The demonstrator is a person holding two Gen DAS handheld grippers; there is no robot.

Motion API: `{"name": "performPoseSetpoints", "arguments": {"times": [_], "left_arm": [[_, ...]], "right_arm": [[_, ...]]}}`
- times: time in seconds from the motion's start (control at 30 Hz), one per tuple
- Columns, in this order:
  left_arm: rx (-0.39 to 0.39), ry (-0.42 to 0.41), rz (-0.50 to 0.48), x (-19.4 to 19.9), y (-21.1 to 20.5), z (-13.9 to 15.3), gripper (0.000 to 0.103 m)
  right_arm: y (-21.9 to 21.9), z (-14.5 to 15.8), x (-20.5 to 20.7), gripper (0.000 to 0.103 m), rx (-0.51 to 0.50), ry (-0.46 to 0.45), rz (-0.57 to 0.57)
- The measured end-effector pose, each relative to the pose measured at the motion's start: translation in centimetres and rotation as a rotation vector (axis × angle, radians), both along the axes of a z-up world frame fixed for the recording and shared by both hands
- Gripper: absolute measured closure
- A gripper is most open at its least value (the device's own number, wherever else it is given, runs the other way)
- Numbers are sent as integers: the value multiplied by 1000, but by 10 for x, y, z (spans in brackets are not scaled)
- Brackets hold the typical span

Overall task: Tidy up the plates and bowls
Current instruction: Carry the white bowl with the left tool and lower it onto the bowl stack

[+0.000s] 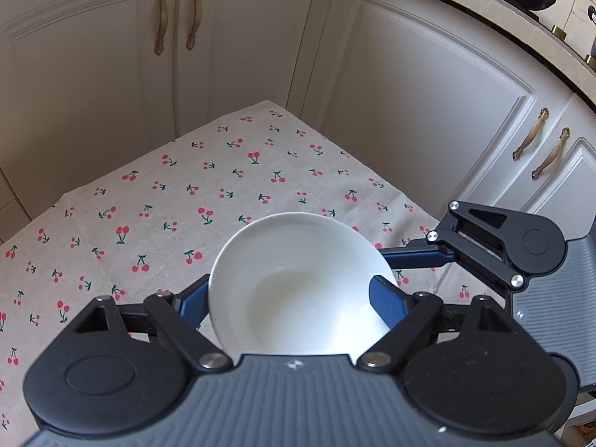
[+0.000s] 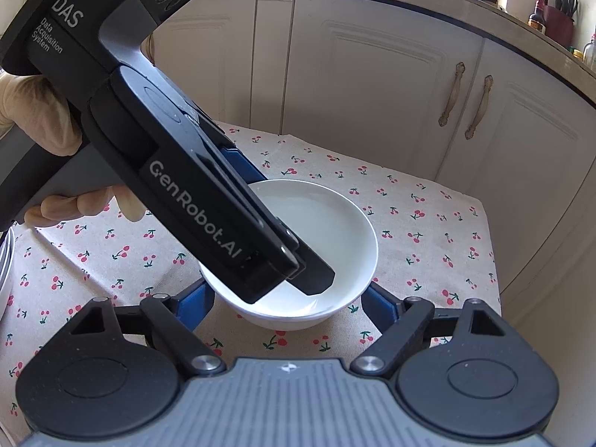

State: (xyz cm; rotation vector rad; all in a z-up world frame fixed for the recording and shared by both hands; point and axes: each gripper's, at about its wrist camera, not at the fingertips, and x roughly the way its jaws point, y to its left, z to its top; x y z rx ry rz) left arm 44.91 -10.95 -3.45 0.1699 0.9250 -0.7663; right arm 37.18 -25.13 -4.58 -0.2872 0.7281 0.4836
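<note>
The white bowl [image 1: 301,283] sits upright on the cherry-print tablecloth [image 1: 156,201], and everything else lies around it. The left gripper [image 1: 294,300] pinches the bowl's wall, one blue pad inside the rim and one outside. The right gripper [image 2: 288,300] is spread wide, its fingers flanking the bowl without touching it. Left of the bowl, a pale stacked edge [image 2: 4,264] shows (plates, perhaps; too cropped to tell). I judge the sorting barely begun: this bowl is gripped but not placed anywhere.
</note>
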Motion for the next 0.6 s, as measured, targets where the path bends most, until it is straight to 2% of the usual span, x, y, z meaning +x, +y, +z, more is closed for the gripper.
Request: {"name": "performPoseSetpoints", "arguments": {"times": [0.3, 0.6], "left_arm": [[-10, 16, 5, -20, 4, 12, 16], [-10, 13, 26, -62, 9, 41, 16]], "right_arm": [[1, 12, -18, 14, -14, 4, 18], [3, 39, -56, 14, 0, 10, 31]]}}
